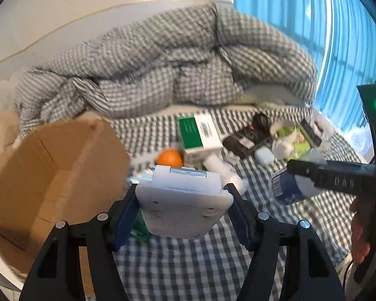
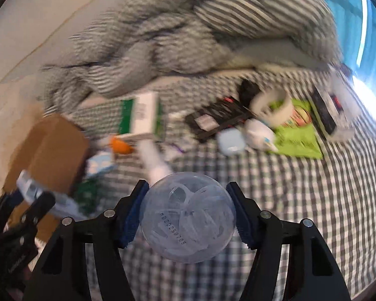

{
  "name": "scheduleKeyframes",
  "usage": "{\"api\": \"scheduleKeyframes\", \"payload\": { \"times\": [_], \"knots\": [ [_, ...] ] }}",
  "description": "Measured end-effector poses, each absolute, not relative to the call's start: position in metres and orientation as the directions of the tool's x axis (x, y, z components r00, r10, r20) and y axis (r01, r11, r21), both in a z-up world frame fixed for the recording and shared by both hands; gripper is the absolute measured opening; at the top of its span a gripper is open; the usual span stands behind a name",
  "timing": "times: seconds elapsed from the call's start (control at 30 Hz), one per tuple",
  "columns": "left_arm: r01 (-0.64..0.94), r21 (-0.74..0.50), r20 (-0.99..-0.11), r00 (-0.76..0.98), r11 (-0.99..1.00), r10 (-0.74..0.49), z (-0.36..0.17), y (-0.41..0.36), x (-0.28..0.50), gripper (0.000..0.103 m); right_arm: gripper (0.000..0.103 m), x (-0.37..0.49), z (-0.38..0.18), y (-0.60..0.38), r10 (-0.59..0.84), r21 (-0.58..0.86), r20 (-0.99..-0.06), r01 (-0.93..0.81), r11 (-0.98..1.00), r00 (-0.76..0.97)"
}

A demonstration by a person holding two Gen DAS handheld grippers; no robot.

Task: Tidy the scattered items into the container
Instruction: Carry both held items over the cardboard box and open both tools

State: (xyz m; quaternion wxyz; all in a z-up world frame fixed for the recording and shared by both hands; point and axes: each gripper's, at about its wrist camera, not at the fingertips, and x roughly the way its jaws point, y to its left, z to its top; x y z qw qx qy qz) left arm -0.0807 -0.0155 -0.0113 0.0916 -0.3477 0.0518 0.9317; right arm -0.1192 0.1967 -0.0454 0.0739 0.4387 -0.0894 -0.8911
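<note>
Your left hand-held gripper (image 1: 184, 209) is clamped on a flat white plastic hinged case (image 1: 185, 200), its blue pads pressing the two long edges, and it hangs above the checked bed sheet (image 1: 275, 238) just right of the open brown cardboard box (image 1: 50, 175). That case looks stiff and light, but its shell is smooth, so I judge it could slide if you tilt it; keep the pads on the straight edges, away from the rounded corners.

Your right hand-held gripper (image 2: 186, 215) holds a clear plastic bottle with a blue label (image 1: 290, 188) across its round body, base towards the camera. It seems thin-walled and nearly empty, so it will probably dent under a hard squeeze and may roll between the pads; grip it gently at mid-body.

Loose on the bed are a round orange (image 1: 170, 158), a green and white carton (image 1: 200, 133), a white earbud case (image 1: 264, 156) and a black flat packet (image 1: 245, 141).
</note>
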Motion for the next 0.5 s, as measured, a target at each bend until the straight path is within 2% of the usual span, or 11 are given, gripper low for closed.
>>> {"api": "scheduleKeyframes", "payload": {
  "times": [0.23,0.5],
  "knots": [
    [-0.118,0.031,-0.588,-0.805,-0.993,0.077,0.039,-0.076,-0.069,0.067,0.064,-0.106,0.005,0.118,-0.326,0.221,-0.706,0.241,-0.945,-0.629],
    [0.074,0.053,-0.566,-0.820,-0.996,-0.091,0.059,-0.170,-0.065,0.067,0.063,-0.115,0.051,-0.008,-0.482,0.215,-0.631,0.460,-0.861,-0.608]
  ]
}}
